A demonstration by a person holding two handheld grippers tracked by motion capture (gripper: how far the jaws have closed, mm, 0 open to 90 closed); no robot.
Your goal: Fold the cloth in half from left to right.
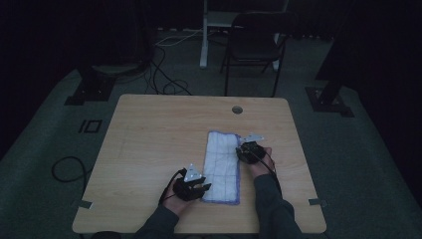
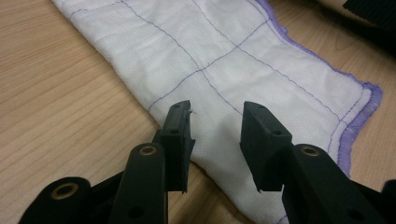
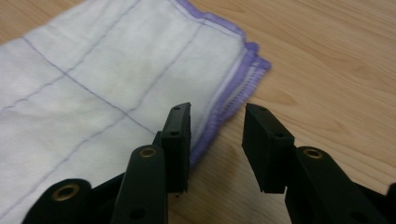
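Cloths: one, a white cloth point(image 1: 222, 167) with purple stitched grid and purple hem, folded into a long strip, lying flat on the table point(image 1: 149, 149) at about 5 o'clock from the table's middle.
Grippers: two.
Left gripper point(image 1: 199, 188): at the cloth's near-left corner, 7 o'clock of the cloth; held low, aimed across the cloth; jaws spread wide above the fabric, pads clear of it point(image 2: 215, 140).
Right gripper point(image 1: 245, 149): at the cloth's right edge, 2 o'clock of the cloth; jaws wide apart astride the layered purple hem point(image 3: 233, 88), nothing pinched point(image 3: 215, 142).
Hands: two, forearms in dark sleeves entering from 6 o'clock.
Table hole: one, round, at 12 o'clock of the cloth point(image 1: 237, 109).
Chairs: one, dark, beyond the table point(image 1: 254, 45).
Containers: none seen.
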